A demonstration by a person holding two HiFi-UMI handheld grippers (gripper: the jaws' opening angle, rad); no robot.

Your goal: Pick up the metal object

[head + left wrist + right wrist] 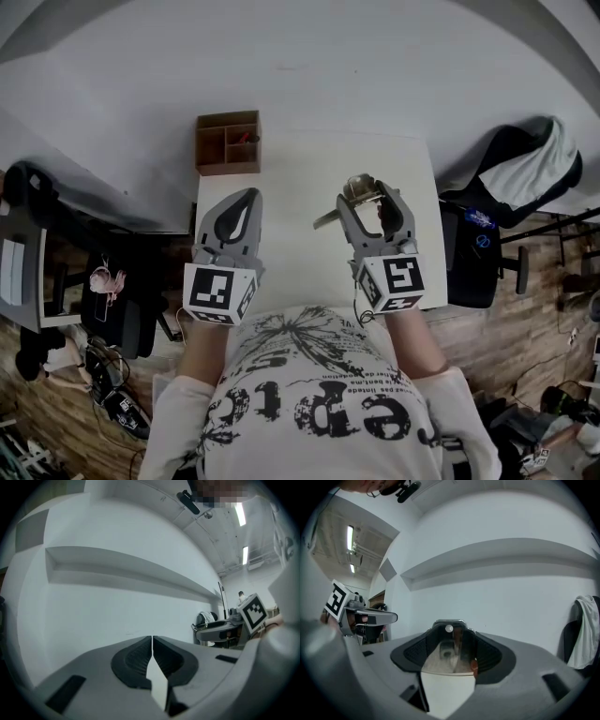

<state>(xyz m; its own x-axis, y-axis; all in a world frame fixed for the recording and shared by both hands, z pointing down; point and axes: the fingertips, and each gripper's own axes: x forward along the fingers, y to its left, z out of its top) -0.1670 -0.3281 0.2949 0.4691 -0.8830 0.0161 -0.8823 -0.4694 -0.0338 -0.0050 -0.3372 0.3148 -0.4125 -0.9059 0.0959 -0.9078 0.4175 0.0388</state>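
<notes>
A shiny metal object [359,192], a plate with a lever-like arm sticking out to the left, is held above the white table [291,178] by my right gripper [372,199]. In the right gripper view the metal plate [449,651] fills the gap between the jaws, which are shut on it. My left gripper [246,201] hovers over the table's left part. Its jaws are pressed together with nothing between them, as the left gripper view [152,641] shows. Both grippers point at a bare white wall.
A brown wooden organiser box [228,142] with compartments sits at the table's far left corner. A dark chair with a pale garment [525,173] stands right of the table. Cluttered desks and cables [84,309] lie to the left.
</notes>
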